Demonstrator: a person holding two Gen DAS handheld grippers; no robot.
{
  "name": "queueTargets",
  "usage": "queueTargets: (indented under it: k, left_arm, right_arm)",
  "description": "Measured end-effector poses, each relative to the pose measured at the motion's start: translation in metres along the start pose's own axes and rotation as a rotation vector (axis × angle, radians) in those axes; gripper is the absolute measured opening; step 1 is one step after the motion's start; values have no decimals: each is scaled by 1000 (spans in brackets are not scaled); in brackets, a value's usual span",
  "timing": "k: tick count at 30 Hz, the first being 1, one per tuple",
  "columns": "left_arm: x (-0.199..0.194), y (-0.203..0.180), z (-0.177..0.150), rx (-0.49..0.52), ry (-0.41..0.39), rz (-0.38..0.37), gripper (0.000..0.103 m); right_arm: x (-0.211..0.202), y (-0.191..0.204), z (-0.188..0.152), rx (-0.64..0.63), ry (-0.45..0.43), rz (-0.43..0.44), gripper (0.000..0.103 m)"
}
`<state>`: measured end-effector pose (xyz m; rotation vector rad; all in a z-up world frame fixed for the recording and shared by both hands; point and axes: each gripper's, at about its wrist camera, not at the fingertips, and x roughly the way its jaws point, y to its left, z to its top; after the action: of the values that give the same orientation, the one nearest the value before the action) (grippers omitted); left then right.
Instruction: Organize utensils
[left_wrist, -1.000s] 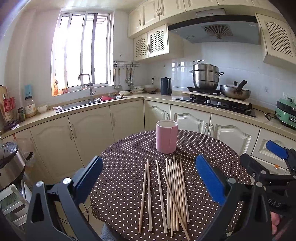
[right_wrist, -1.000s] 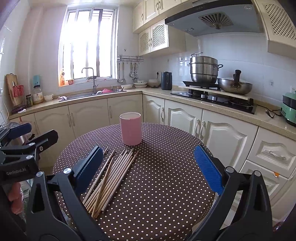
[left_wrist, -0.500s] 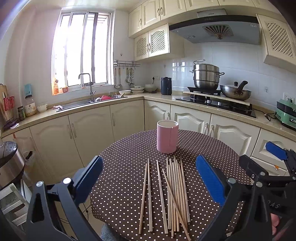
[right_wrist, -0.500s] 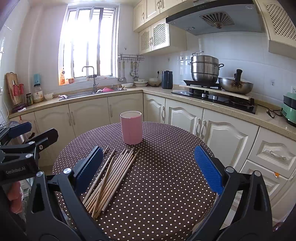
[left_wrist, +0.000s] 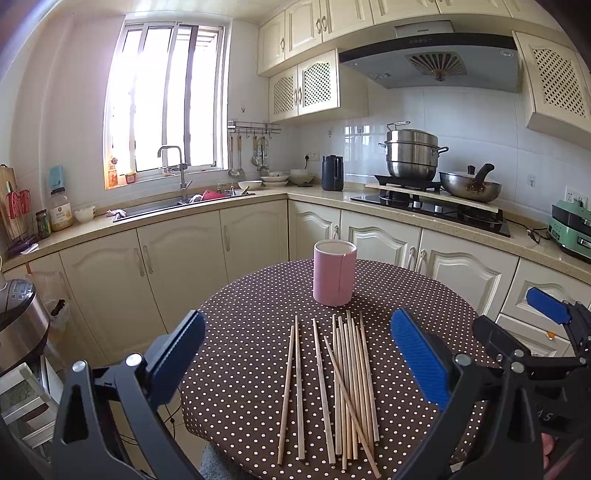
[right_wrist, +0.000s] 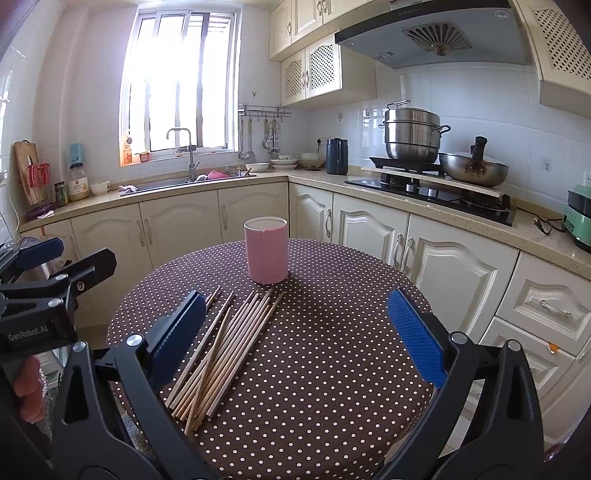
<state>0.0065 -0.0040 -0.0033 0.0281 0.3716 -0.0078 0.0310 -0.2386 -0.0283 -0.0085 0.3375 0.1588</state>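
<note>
1. My left tool (left_wrist: 297, 360) hangs above the near edge of the round bench (left_wrist: 258, 302), its two blue pads spread wide with nothing between them.
2. My right tool (right_wrist: 295, 332) hangs over the same bench, pads likewise spread wide and gripping nothing.
3. From the left wrist view my right tool shows at the far right edge; from the right wrist view my left tool shows at the far left edge. The two are well apart.
4. The wooden chopsticks (left_wrist: 347, 384) lie flat on the brown polka-dot cloth, on the near half of the bench, mostly side by side and pointing toward the cup.
5. Two chopsticks lie a little apart on the left of the bundle, one more lies between them and the bundle, and one crosses the bundle at a slant.
6. In the right wrist view the chopsticks (right_wrist: 225, 343) sit just beside my left-hand pad, partly hidden behind it.
7. The pink cup (left_wrist: 334, 272) stands upright on the bench beyond the far tips of the chopsticks, close to them. I cannot tell whether anything is inside.
</note>
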Motion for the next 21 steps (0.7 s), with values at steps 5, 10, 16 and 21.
queueTargets:
  k: [5,10,16,21]
  left_arm:
    - [-2,0,0,0,0,-2,99]
    - [-4,-2,0,4,2,-12,99]
    - [-4,-1,1,5,7,-16,99]
    - [5,1,0,2,40,-21,99]
  right_arm:
    - [-2,-1,-2,7,-4,-5,97]
    - [-3,-3,-1,10,-1,-14,97]
    - [-1,-6,0,17,7,-22,97]
    - [7,-8,-2,24,36,-24,97]
